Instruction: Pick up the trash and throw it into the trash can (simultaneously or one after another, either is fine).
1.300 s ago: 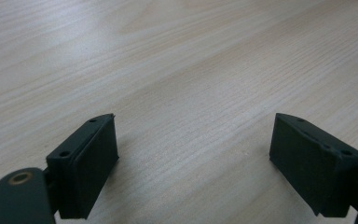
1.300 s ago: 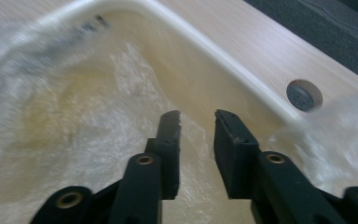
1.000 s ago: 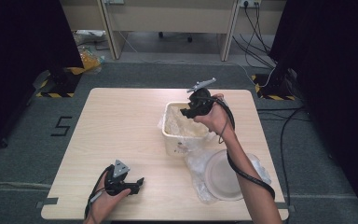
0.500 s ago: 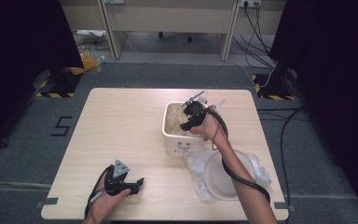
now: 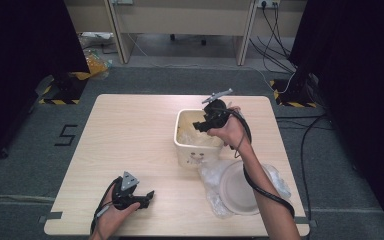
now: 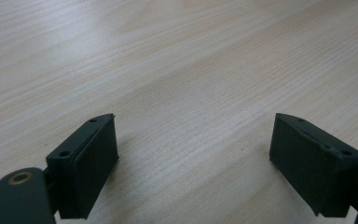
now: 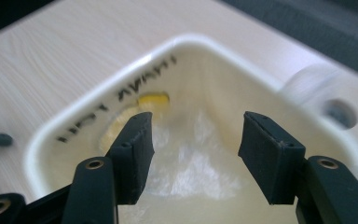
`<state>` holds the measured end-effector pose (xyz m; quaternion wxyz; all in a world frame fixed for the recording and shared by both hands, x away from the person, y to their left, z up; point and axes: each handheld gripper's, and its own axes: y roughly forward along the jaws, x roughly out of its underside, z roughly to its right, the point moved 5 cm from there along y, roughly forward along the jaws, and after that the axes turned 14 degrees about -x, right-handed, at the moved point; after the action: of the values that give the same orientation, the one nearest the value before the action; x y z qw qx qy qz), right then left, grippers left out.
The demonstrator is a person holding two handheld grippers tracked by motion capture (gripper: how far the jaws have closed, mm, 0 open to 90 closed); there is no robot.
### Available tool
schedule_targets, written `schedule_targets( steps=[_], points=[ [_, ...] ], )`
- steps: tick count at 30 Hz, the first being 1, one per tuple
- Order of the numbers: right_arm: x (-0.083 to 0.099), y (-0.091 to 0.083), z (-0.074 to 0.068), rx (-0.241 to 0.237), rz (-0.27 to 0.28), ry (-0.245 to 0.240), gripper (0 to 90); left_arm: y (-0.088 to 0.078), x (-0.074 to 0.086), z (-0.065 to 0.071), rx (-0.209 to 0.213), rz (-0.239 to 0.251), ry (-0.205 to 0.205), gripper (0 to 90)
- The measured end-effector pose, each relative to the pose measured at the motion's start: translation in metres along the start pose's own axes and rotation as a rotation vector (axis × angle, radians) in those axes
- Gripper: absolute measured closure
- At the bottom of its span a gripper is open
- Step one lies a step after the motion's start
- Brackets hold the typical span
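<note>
A white square tub (image 5: 192, 150) stands right of the table's middle. Its rim (image 7: 121, 79) bears black handwriting, and crumpled clear plastic (image 7: 191, 158) and a yellow piece (image 7: 154, 99) lie inside. My right gripper (image 5: 199, 125) dips over the tub's back right part. Its jaws (image 7: 198, 123) have just been opening and stand apart above the plastic, with nothing pressed between them. My left gripper (image 5: 149, 195) rests on the table near the front edge, open (image 6: 193, 126) over bare wood.
A round whitish plate on a clear plastic bag (image 5: 245, 187) lies just in front of the tub at the right. The wooden table (image 5: 130, 130) stands on a grey floor, with cables and desk legs behind it.
The right gripper has come down from above the tub's back rim into its mouth. The left gripper has kept still.
</note>
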<state>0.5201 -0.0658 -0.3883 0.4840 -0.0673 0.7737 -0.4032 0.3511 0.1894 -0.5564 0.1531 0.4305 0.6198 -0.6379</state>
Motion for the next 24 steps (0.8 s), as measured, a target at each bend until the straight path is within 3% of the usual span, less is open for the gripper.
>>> schedule_targets(
  steps=[3, 6, 11, 12, 24],
  points=[
    [-0.007, -0.025, -0.004, 0.041, 0.048, -0.028, 43.4, 0.000, 0.000, 0.000, 0.000, 0.001, -0.003, 14.3],
    [-0.001, -0.047, -0.002, 0.072, 0.079, -0.031, 43.0, 0.000, 0.000, 0.000, -0.001, 0.001, -0.003, 14.3],
    [0.028, -0.070, 0.007, 0.097, 0.102, -0.003, 41.2, 0.000, 0.000, 0.000, -0.001, 0.001, -0.003, 14.3],
    [0.041, -0.078, 0.011, 0.109, 0.109, 0.007, 40.6, 0.000, 0.000, 0.000, -0.001, 0.001, -0.003, 14.3],
    [0.105, -0.106, 0.020, 0.129, 0.150, 0.068, 36.8, 0.000, 0.000, 0.000, -0.002, 0.004, -0.003, 14.2]
  ],
)
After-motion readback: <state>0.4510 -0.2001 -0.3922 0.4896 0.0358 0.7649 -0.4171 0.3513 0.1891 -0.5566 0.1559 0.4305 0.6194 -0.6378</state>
